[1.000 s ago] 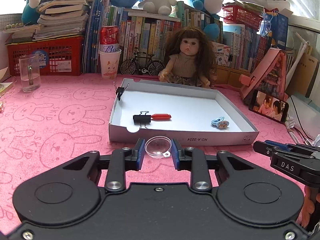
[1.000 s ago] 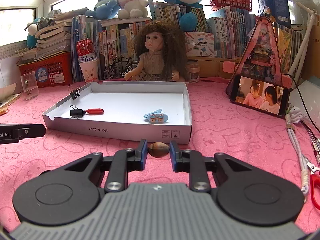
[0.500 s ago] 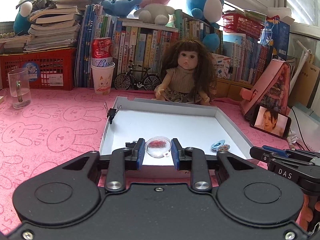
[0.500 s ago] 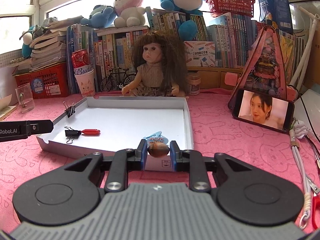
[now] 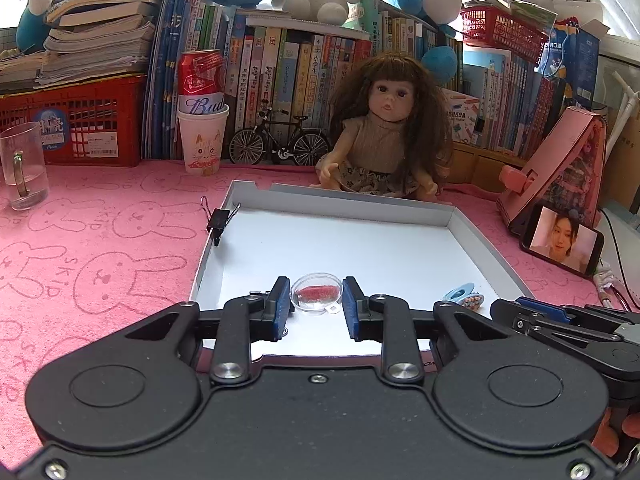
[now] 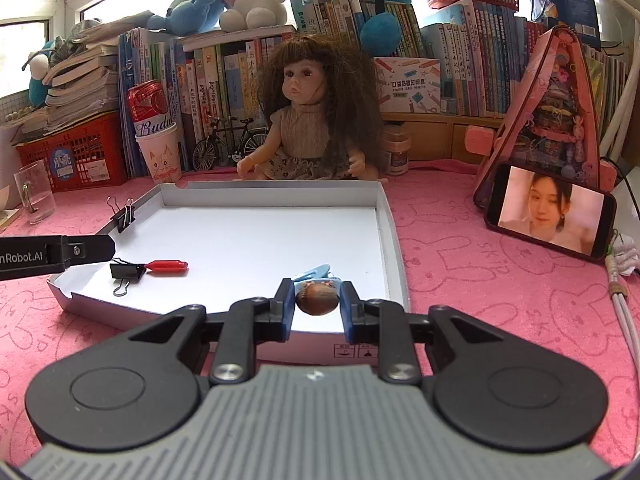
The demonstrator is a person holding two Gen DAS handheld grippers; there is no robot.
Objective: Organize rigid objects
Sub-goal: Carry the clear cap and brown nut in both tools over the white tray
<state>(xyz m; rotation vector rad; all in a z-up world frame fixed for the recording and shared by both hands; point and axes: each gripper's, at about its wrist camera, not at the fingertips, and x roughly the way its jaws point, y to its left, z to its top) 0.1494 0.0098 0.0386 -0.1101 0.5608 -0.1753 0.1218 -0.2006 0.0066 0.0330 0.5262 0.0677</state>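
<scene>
Over the white tray point(image 5: 472, 232), your left gripper point(image 5: 316, 300) jaws pinch the clear dome point(image 5: 316, 298); your right gripper point(image 6: 317, 304) jaws clamp the brown nut point(image 6: 318, 303), both poised for dropping inside.

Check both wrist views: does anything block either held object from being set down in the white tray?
Nothing blocks them. The left gripper holds a clear dome, the right gripper a brown nut, both above the white tray; avoid the blue clip underneath.
</scene>
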